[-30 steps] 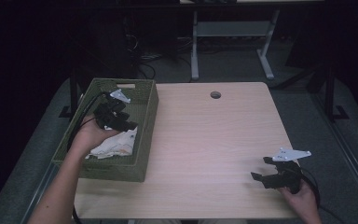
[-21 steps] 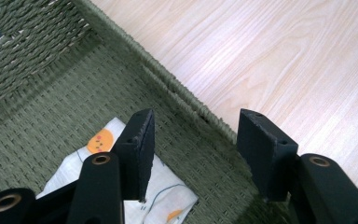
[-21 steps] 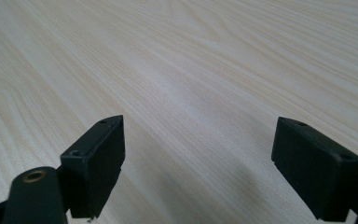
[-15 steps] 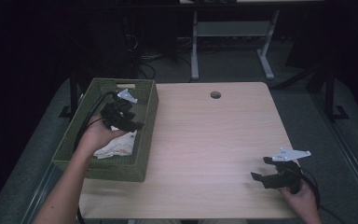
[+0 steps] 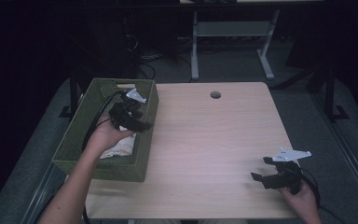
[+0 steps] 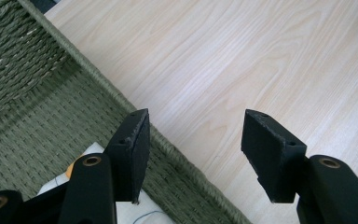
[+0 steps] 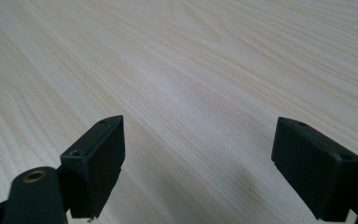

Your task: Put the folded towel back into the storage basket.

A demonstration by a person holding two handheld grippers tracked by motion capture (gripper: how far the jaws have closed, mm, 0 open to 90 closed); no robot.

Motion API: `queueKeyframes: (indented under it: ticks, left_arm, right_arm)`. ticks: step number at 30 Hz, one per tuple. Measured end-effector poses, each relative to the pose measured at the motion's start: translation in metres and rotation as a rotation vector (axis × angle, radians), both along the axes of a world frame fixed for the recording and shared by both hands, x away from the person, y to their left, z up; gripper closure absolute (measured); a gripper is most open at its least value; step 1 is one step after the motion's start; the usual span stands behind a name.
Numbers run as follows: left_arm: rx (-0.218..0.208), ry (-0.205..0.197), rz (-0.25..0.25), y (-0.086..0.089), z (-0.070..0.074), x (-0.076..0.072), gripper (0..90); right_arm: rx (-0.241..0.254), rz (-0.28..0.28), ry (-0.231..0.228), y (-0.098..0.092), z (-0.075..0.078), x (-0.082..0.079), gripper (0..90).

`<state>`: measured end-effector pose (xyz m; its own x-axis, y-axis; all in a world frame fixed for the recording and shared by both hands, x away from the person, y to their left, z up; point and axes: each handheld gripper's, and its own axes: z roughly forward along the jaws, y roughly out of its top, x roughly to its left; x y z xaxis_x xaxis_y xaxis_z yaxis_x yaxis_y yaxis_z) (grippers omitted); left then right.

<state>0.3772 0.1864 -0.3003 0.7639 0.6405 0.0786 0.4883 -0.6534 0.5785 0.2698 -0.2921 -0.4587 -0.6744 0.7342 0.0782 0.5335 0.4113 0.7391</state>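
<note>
I am working a pair of hand-held grippers at a pale wooden table (image 5: 214,140). My left gripper (image 5: 142,122) hangs over the right wall of a green woven basket (image 5: 81,140) that sits at the table's left edge. Its jaws stand apart with nothing between them; in the left gripper view they straddle the basket's rim, one jaw over the inside, the other over bare tabletop.

Inside the basket, at its near end, lies a white packet (image 5: 119,148) with an orange mark, flat on the woven floor. My left hand (image 5: 103,136) is just above and beside it. I judge the step in hand to be the work around this packet: either reaching back in for it or coming away empty. I cannot tell which from this moment alone. If I am to lift it, the next move calls for dropping the open jaws back behind the rim and down to the packet's edge, since it lies flat and gives little to bite on.

My right gripper (image 5: 266,178) rests low at the near right corner of the table, well apart from the basket, jaws wide apart over bare wood.

A round cable hole (image 5: 215,95) sits at the far edge. Nothing lies on the open tabletop; the basket wall itself is the one obstacle.
</note>
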Motion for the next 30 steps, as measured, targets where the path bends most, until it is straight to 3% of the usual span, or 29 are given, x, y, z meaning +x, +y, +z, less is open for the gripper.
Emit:
queueKeyframes:
  ticks: [16,27,30]
  left_arm:
    - [-0.029,-0.028,0.003,-0.033,-0.003,-0.007,37.7]
    - [-0.034,-0.035,-0.038,-0.062,-0.007,-0.014,36.3]
    - [-0.054,-0.033,-0.041,-0.069,-0.008,-0.016,35.8]
  right_arm:
    - [0.0,-0.001,-0.006,0.0,0.001,0.0,16.9]
    - [0.003,-0.003,-0.006,-0.001,0.002,-0.001,16.8]
    - [0.002,-0.003,-0.005,-0.001,0.002,0.0,16.8]
